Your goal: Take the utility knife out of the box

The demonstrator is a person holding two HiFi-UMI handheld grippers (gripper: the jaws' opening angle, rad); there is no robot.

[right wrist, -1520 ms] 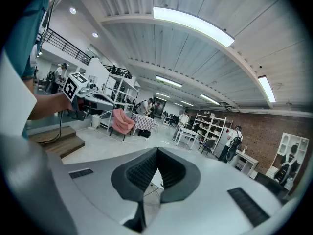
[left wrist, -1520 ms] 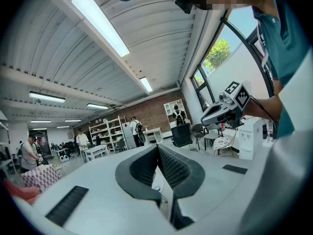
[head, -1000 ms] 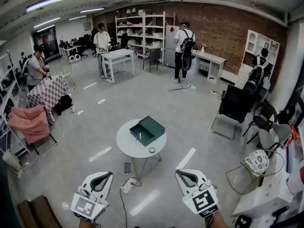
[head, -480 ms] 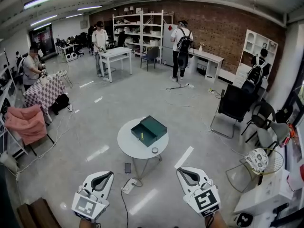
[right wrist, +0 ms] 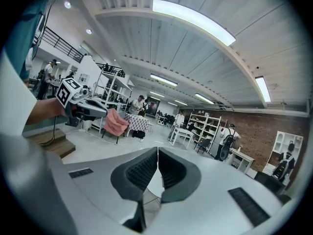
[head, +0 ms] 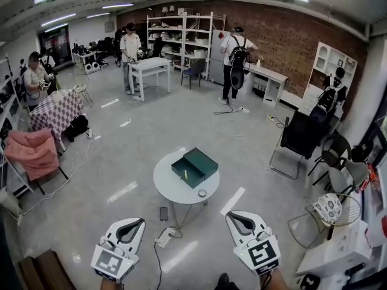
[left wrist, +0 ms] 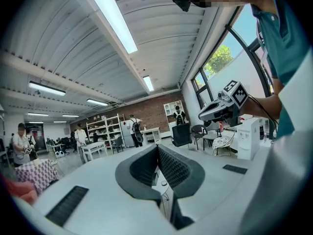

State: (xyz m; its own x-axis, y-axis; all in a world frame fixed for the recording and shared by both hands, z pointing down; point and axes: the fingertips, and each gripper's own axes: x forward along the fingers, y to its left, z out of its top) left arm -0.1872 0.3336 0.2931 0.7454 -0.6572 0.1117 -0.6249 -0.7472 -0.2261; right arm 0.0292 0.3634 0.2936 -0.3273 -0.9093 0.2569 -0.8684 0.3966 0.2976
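Left gripper [left wrist: 157, 148] and right gripper [right wrist: 157, 153] — jaws together, holding nothing.

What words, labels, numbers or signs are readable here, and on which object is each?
No text can be read in any view.
On the left gripper, the marker cube: black-and-white square pattern, no letters.
On the right gripper, the marker cube: same, no letters.
The green box on the round table: no label visible.
The shelves: too small to read.
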